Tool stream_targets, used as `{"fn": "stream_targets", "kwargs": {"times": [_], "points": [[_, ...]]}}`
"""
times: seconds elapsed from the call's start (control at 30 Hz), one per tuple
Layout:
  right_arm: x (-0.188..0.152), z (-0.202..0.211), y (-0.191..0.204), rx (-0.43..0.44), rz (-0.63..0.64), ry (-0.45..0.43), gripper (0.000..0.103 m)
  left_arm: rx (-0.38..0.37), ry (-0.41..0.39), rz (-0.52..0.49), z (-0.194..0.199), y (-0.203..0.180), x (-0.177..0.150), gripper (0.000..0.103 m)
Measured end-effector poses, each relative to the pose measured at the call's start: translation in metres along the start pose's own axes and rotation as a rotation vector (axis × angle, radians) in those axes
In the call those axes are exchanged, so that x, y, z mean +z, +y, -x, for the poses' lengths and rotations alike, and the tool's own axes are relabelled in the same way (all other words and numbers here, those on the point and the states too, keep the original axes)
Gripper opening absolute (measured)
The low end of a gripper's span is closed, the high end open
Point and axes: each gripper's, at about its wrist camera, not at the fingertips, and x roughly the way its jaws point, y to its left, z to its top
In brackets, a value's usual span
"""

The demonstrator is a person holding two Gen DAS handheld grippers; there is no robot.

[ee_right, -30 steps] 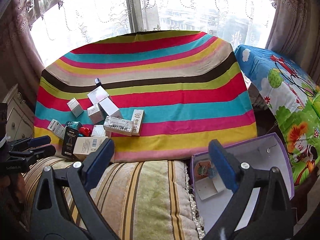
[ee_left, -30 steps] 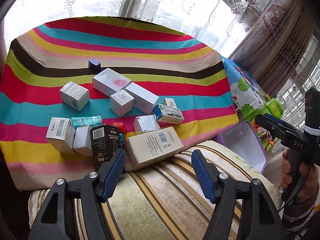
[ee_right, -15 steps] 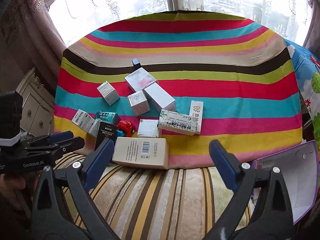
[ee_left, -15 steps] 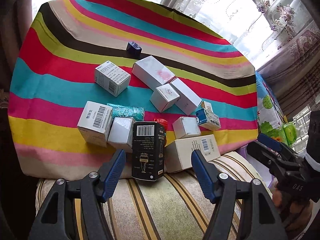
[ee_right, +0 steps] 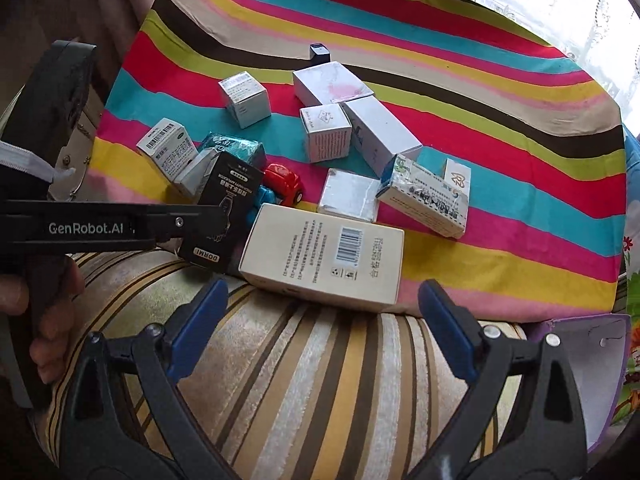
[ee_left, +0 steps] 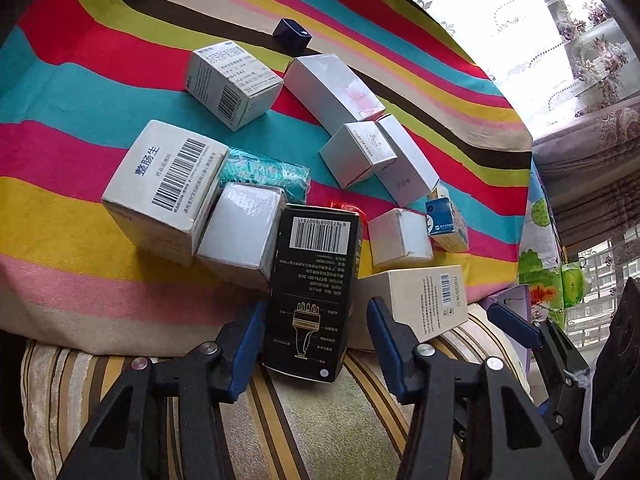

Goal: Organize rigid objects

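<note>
Since a second ago we've swung left and pushed in: our left gripper (ee_left: 314,344) now straddles the black box (ee_left: 316,292), jaws spread, blue pads (ee_left: 246,344) either side, not clamped. Black box lies at the striped cloth's (ee_left: 80,92) near edge, overhanging the cushion (ee_right: 320,380), beside the beige box (ee_right: 324,256). Our right gripper (ee_right: 320,324) hangs released over the cushion, just short of the beige box.
</note>
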Motion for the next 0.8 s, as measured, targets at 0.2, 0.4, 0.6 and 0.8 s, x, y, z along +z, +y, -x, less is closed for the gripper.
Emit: {"fn": "stream_targets", "kwargs": {"times": [0.2, 0.4, 0.6, 0.8], "points": [[-0.001, -0.005, 0.006, -0.007, 0.017, 0.011, 0.097, -0.032, -0.005, -0.023, -0.004, 0.000, -0.006, 0.040], [0.004, -0.012, 0.009, -0.007, 0.007, 0.031, 0.097, -0.092, -0.081, -0.025, 0.012, 0.004, -0.011, 0.039], [0.008, -0.015, 0.008, -0.010, -0.020, 0.038, 0.097, -0.131, -0.154, -0.012, 0.028, 0.007, -0.014, 0.039], [0.020, -0.026, 0.015, -0.011, -0.038, 0.049, 0.097, -0.111, -0.212, -0.034, 0.039, 0.001, -0.017, 0.039]]}}
